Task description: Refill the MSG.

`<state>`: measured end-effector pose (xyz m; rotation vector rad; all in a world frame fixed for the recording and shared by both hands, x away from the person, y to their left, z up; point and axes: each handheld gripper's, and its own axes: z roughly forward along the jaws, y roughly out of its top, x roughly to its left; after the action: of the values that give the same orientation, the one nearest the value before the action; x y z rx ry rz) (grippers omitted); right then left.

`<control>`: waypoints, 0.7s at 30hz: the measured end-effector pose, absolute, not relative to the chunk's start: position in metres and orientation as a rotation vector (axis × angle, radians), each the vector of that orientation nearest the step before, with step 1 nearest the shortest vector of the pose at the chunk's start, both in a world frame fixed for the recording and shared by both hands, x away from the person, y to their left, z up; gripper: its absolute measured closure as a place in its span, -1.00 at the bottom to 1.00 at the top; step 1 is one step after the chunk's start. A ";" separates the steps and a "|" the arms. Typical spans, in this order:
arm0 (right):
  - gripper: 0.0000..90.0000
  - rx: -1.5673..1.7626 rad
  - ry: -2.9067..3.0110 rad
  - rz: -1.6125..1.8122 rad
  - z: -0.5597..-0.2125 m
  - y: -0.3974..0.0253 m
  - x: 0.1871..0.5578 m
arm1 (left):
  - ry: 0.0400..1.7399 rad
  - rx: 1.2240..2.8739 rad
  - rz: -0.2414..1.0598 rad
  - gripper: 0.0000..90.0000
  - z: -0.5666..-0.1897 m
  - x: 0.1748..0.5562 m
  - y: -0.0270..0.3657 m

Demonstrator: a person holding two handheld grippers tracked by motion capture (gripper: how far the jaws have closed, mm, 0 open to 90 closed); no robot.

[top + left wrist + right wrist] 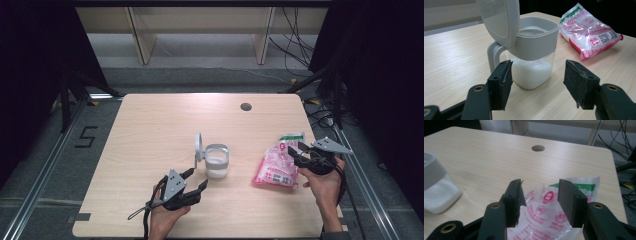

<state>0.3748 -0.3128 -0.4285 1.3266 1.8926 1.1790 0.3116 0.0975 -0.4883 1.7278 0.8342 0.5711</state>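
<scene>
A clear container (217, 161) with a grey collar, partly full of white grains, stands mid-table with its hinged lid (198, 146) flipped up. In the left gripper view the container (531, 53) sits just beyond the open jaws. My left gripper (196, 179) stands open just in front and left of it, holding nothing. A pink and white plastic bag (277, 162) of white grains lies flat to the right. My right gripper (296, 153) hovers open over the bag's right edge; the bag (544, 217) lies beneath and between its fingers.
The light wooden table (150, 130) has a round cable hole (245, 106) near its far edge. Cables trail on the floor beyond the table's right side. Wooden frame legs stand behind the table.
</scene>
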 end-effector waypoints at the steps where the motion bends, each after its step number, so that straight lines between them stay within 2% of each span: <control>1: 0.18 1.317 1.891 1.190 -0.429 -0.310 0.374 | 0.837 1.724 0.567 -0.13 -0.488 0.312 0.098; 10: 0.02 1.247 1.995 1.244 -0.438 -0.280 0.369 | 0.846 1.720 0.582 -0.12 -0.485 0.314 0.105; 21: -0.04 1.190 2.093 1.256 -0.452 -0.264 0.358 | 0.879 1.686 0.579 -0.02 -0.478 0.314 0.116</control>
<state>0.3578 -0.2639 -0.4523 1.1902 2.0926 1.2561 0.3138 0.1165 -0.4783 1.6858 0.8791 0.5787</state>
